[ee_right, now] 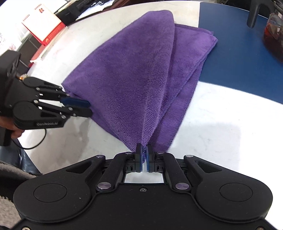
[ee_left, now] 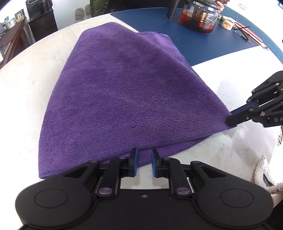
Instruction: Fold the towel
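Both wrist views look steeply down, close, sharing the towel (ee_left: 123,92).

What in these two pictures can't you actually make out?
- Table under the purple towel: covered by the cloth in both views.
- Glass teapot: lid cut by the left view's top edge.
- Towel corner inside the right tool: hidden by its pads.
- Left tool: whether it pinches cloth is unclear.
- Person's hand: mostly behind the left tool's body.
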Tool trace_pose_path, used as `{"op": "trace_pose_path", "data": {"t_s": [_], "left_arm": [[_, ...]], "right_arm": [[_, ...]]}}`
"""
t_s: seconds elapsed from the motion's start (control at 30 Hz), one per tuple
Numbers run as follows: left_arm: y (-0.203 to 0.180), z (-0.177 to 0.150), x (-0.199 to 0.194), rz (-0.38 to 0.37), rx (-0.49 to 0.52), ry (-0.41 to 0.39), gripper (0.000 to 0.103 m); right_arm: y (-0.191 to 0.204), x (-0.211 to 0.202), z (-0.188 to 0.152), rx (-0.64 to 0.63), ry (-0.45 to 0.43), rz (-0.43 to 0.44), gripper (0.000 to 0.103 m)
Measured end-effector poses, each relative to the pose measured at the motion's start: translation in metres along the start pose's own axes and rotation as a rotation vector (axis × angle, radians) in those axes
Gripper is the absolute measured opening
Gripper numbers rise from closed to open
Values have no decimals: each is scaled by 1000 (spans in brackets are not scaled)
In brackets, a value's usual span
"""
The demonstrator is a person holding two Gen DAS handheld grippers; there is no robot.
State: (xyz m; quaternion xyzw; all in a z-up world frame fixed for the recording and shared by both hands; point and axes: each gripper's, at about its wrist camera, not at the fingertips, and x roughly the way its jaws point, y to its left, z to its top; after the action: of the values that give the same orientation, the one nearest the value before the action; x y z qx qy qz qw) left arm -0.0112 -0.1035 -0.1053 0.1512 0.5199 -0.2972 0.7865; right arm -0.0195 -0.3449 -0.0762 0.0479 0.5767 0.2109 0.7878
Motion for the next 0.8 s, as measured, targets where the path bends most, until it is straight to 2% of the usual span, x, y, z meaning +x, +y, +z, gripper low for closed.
{"op": "trace_pose_path", "data": {"t_s": [0.23,0.4,0.47,0.53,0.6,0.67,0.8], "left_arm": [[3,1,-12,-33,-41,9,16],[1,16,-32,-60,-32,-44,21],[-2,26,-30,-67,-18,-60,22],[-3,33,-23,-62,-3,-61,22],[-4,38,-13,-54,7,-51,22],[-2,41,-3,-39,9,-32,22],[4,40,9,-11,-4,19,22]], "right_arm": [[2,10,-1,-50,21,-41,4],[0,12,1,-59,24,-36,7],[0,10,1,-57,23,-40,20],[-1,3,2,-54,13,-45,24],[-5,-11,7,-54,-12,-49,25],[-11,-23,16,-47,-52,-54,30],[-37,-37,60,-20,-183,-98,35]]}}
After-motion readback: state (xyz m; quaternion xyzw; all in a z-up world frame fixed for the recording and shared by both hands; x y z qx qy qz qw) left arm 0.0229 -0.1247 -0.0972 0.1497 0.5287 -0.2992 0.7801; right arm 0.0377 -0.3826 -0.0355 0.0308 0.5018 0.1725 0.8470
